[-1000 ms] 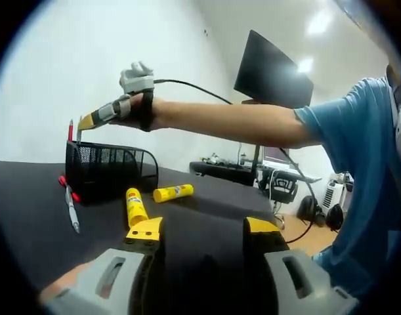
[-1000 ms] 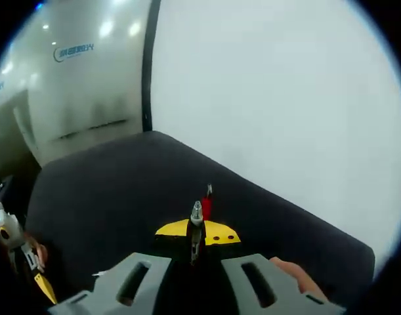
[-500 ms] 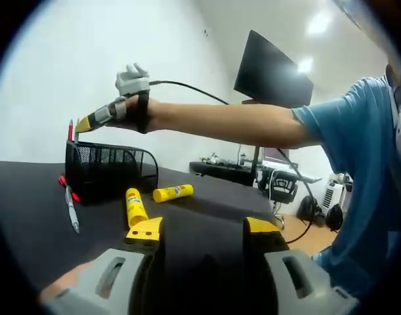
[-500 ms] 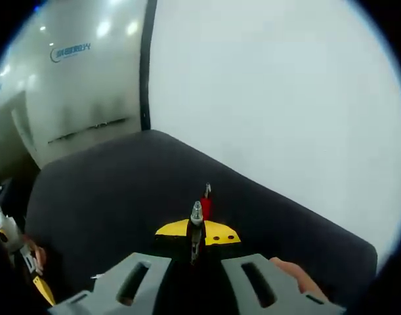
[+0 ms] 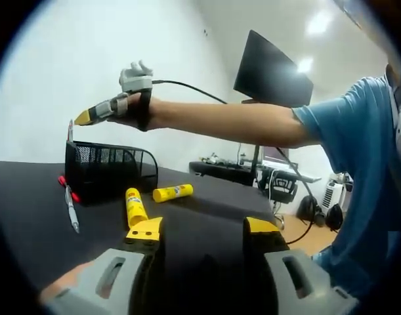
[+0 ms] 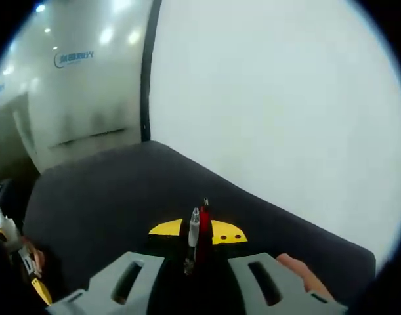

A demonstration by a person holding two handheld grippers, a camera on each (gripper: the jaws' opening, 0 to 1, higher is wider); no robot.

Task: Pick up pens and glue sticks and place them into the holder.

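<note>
black mesh holder [image 5: 111, 172], pen [image 5: 70, 131] upright inside

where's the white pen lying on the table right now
In the left gripper view, the white pen with red ends lies on the dark table, left of the black mesh holder.

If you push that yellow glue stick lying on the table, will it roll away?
Probably. The glue stick looks round and lies on its side on the flat table, so a sideways nudge would likely roll it. It seems stiff and light.
</note>
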